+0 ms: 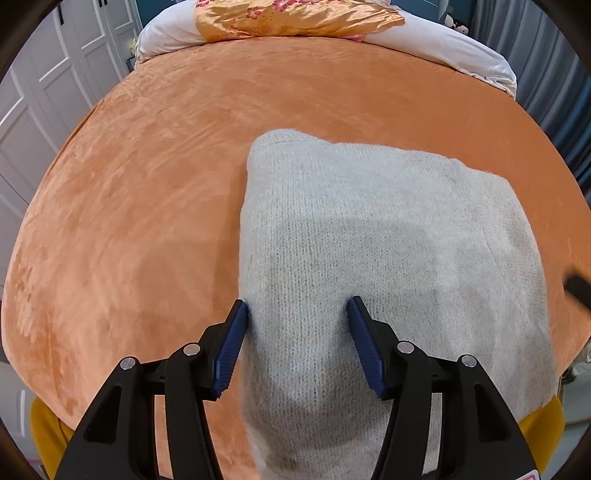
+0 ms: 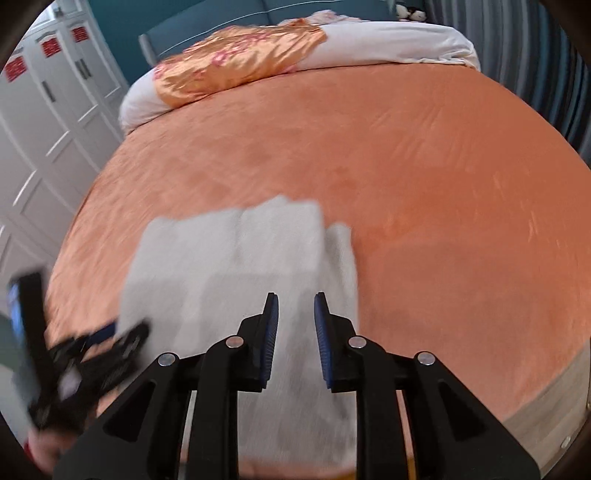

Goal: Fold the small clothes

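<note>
Left gripper [image 1: 297,306] is straddling, jaws apart, the soft, light grey knitted garment [image 1: 369,236] lying folded on the near orange bedspread [image 1: 147,166], best pinched at its near-left edge.

You see a pale grey knitted garment [image 1: 388,236] on an orange plush bedspread [image 1: 147,192]. Your grippers' fingers are black with blue ribbed pads [image 1: 231,347]. The orange satin pillow [image 1: 295,18] carries pink flowers.
</note>
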{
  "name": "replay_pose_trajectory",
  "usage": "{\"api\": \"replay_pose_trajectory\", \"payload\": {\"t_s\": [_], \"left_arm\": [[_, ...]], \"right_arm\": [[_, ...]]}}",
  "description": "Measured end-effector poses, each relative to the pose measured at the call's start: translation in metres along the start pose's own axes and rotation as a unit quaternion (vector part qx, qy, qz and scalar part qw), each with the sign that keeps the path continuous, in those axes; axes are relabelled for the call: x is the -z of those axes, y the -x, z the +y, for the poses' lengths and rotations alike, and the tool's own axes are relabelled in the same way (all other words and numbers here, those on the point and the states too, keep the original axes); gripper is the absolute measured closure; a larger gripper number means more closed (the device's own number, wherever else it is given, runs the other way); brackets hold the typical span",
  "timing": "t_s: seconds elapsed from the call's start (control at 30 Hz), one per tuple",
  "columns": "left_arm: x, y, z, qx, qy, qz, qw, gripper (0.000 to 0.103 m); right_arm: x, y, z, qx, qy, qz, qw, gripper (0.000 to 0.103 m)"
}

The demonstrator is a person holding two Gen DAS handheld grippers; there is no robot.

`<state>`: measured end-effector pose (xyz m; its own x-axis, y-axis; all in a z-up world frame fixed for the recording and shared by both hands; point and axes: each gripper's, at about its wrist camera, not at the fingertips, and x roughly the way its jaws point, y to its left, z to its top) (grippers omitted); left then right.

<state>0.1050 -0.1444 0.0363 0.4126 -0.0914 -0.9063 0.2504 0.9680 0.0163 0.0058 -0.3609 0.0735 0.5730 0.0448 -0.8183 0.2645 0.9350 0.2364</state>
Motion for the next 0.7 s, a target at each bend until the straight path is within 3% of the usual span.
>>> {"api": "replay_pose_trajectory", "payload": {"t_s": [0.1, 0.2, 0.27, 0.43, 0.53, 0.6, 0.7], "left_arm": [[0.002, 0.012, 0.002, 0.012, 0.007, 0.000, 0.9999, 0.049], [0.013, 0.036, 0.001, 0.052, 0.010, -0.004, 0.9986, 0.052], [0.025, 0.043, -0.004, 0.066, 0.001, 0.002, 0.9978, 0.052], [0.052, 0.024, -0.016, 0.012, -0.048, 0.006, 0.9988, 0.047], [0.048, 0.028, -0.011, 0.024, -0.031, 0.013, 0.9991, 0.047], [0.043, 0.034, -0.003, 0.043, -0.007, 0.017, 0.9989, 0.042], [0.035, 0.044, 0.014, 0.062, 0.036, 0.001, 0.9975, 0.026]], "right_arm": [[0.033, -0.002, 0.009, -0.004, 0.017, 0.032, 0.999, 0.084], [0.062, -0.024, 0.003, 0.032, 0.037, 0.073, 0.996, 0.091], [0.074, -0.040, 0.006, 0.039, 0.043, 0.078, 0.995, 0.093], [0.064, -0.030, 0.018, 0.051, 0.059, 0.067, 0.995, 0.090], [0.053, -0.011, 0.008, 0.012, 0.016, 0.049, 0.999, 0.076], [0.045, -0.004, -0.006, 0.002, -0.022, 0.031, 0.999, 0.043], [0.038, -0.007, -0.019, 0.028, -0.035, 0.023, 0.999, 0.040]]}}
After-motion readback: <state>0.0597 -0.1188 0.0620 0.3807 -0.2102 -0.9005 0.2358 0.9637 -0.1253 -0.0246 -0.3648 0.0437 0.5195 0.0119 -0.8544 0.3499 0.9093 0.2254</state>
